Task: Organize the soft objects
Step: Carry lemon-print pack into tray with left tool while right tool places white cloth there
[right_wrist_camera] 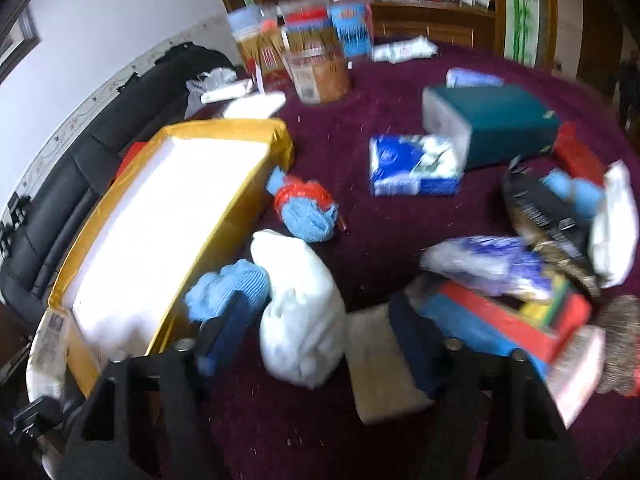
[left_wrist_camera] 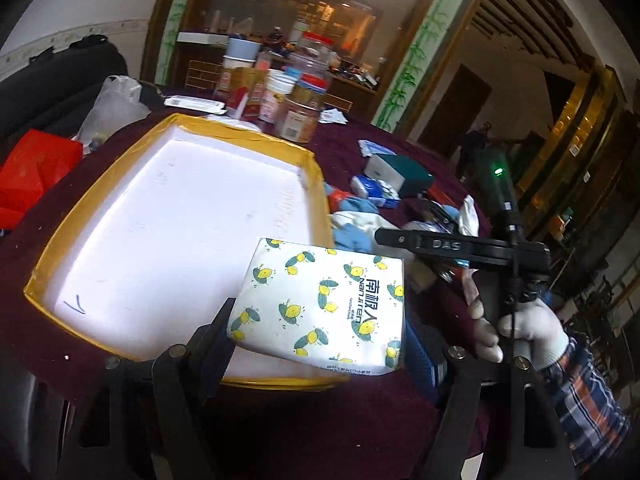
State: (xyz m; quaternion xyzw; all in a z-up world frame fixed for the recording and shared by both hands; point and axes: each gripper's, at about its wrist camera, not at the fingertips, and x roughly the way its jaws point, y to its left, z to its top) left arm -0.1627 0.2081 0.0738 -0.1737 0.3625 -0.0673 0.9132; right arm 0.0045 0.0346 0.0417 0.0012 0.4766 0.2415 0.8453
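My left gripper [left_wrist_camera: 320,320] is shut on a white tissue pack with lemon prints [left_wrist_camera: 324,304] and holds it above the near right corner of the white tray with a yellow rim [left_wrist_camera: 120,184]. The tray holds nothing that I can see. My right gripper [right_wrist_camera: 316,320] is open, and a white plastic bag [right_wrist_camera: 300,304] lies between its fingers on the purple tablecloth. A blue knitted cloth [right_wrist_camera: 228,288] lies by its left finger, against the tray's side [right_wrist_camera: 224,216]. The right gripper also shows in the left wrist view [left_wrist_camera: 400,236], held by a white-gloved hand.
A blue cloth in red netting [right_wrist_camera: 308,208], a blue-white tissue pack [right_wrist_camera: 416,164], a teal box [right_wrist_camera: 496,120], a black packet [right_wrist_camera: 540,212], a red-blue box [right_wrist_camera: 516,320] and a wooden block [right_wrist_camera: 380,368] lie on the table [right_wrist_camera: 360,240]. Jars [right_wrist_camera: 320,72] stand at the back.
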